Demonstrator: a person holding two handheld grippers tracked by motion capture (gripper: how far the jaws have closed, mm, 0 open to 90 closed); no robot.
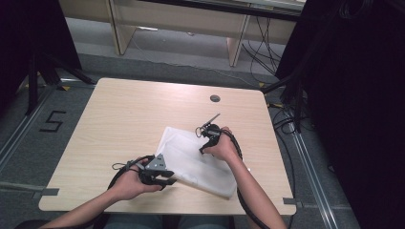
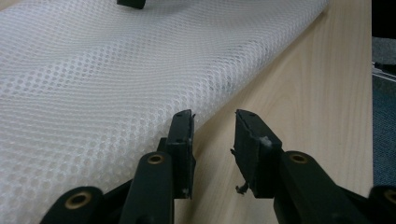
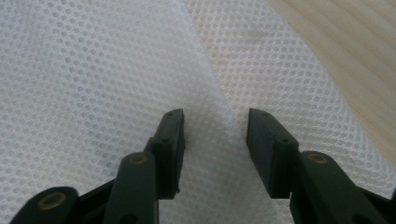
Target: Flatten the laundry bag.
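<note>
The white, honeycomb-textured mesh fabric bag [image 1: 193, 160] lies flat and rectangular on the light wood-grain table [image 1: 119, 119], toward its near right side. The left hand-held gripper [image 2: 214, 135] sits at the bag's near-left edge, jaws spread, one over the mesh, one over bare table. The right hand-held gripper [image 3: 215, 133] hovers above the bag's far-right part, jaws spread over a fold, pinching nothing.

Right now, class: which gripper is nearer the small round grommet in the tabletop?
Right. The right gripper sits over the white mesh cloth's far side, below the grommet; the left gripper is at the cloth's near edge.
</note>
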